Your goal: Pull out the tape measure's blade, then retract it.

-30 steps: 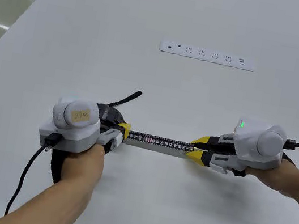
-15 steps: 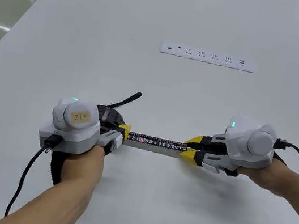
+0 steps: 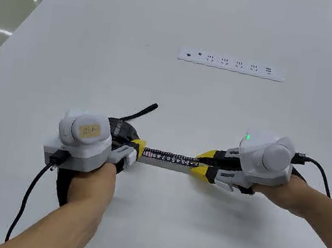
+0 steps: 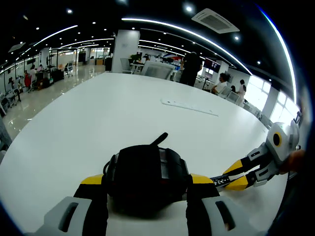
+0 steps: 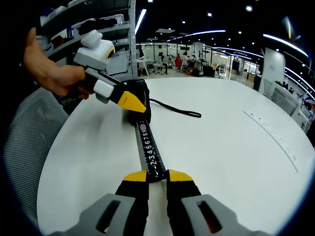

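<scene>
A black tape measure case [image 4: 145, 176] lies on the white table [image 3: 176, 100], clamped between the yellow-tipped jaws of my left gripper [image 4: 146, 181]. In the head view the case [image 3: 121, 132] shows beside the left gripper [image 3: 128, 149]. A short stretch of the blade [image 3: 170, 158] with printed numbers runs rightward from the case. My right gripper [image 3: 201, 163] is shut on the blade's end. In the right gripper view the blade [image 5: 149, 152] runs from my right gripper [image 5: 157, 176] to the case [image 5: 140, 103]. The case's black wrist strap [image 3: 139, 112] trails off behind it.
A white power strip [image 3: 231, 63] lies on the table's far side, well beyond the grippers. Black cables [image 3: 28, 193] trail from both grippers toward the near edge. The table's left edge [image 3: 23, 24] drops to a glossy floor.
My right gripper has moved left toward the case, still holding the blade's end, so the exposed blade is shorter. The left gripper and the case have stayed put.
</scene>
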Demonstrator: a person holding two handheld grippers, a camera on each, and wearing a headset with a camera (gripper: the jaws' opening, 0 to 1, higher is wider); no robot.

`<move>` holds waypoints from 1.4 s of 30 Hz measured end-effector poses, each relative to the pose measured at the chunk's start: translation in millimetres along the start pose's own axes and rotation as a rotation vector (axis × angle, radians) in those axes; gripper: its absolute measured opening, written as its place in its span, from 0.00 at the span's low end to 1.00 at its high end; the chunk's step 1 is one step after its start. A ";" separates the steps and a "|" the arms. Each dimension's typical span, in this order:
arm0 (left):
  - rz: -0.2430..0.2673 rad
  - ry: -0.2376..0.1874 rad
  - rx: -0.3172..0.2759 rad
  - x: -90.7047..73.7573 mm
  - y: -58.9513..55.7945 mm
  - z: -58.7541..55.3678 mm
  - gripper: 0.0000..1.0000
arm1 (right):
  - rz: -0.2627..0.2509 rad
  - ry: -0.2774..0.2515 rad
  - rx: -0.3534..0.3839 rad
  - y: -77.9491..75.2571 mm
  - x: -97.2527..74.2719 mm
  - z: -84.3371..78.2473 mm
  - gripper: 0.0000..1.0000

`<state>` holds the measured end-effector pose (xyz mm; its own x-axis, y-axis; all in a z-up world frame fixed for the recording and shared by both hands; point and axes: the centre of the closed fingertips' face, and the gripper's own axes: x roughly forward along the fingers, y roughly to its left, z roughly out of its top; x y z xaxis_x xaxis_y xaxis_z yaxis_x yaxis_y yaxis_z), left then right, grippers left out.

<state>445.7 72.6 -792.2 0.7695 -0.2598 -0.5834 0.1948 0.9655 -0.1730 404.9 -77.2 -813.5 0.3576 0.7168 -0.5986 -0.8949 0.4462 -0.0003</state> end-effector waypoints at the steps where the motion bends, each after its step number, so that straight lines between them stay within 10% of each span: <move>1: 0.000 0.000 0.000 0.0 0.0 0.0 0.61 | 0.001 -0.001 0.001 0.6 0.9 0.9 0.11; 42: -0.004 0.005 -0.021 0.1 1.5 1.3 0.61 | 0.002 -0.017 -0.012 15.7 50.6 37.8 0.11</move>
<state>446.9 74.1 -791.4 0.7654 -0.2640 -0.5869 0.1853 0.9638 -0.1919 419.1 -13.7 -813.4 0.3597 0.7269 -0.5850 -0.8990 0.4378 -0.0088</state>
